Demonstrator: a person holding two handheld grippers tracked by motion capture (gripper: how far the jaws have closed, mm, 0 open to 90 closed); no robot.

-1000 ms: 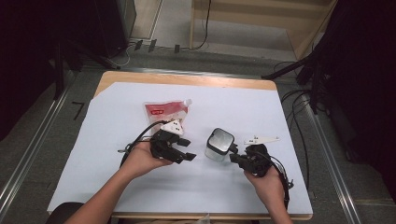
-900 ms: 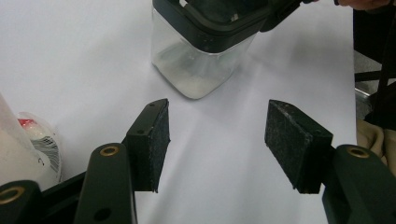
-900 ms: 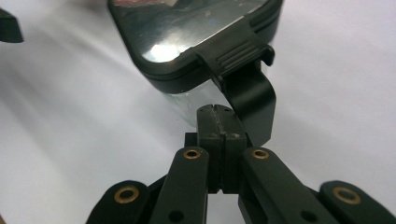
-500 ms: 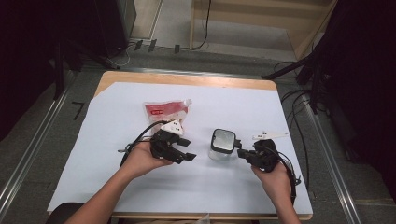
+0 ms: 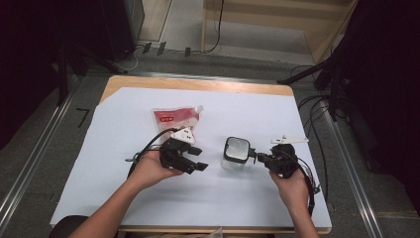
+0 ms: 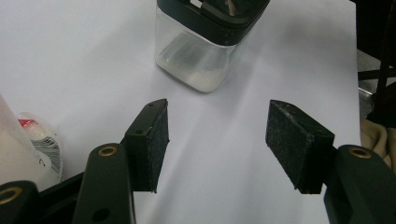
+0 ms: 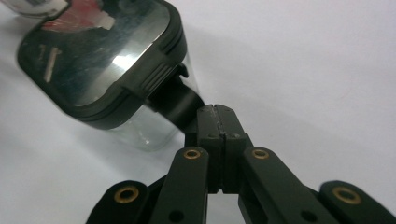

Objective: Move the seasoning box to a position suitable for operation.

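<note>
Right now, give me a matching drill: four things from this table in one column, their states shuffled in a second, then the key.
Things:
1. left gripper
2. right gripper
3. clear jar
4. red and white pouch

States:
A. lies flat on the white sheet, beyond the left hand
B. jaws shut, tips at the latch tab of the black lid
C. jaws apart, nothing between them
D. stands upright, black lid on, between the two grippers

Pairs: 1-C, 2-B, 3-D, 4-A
</note>
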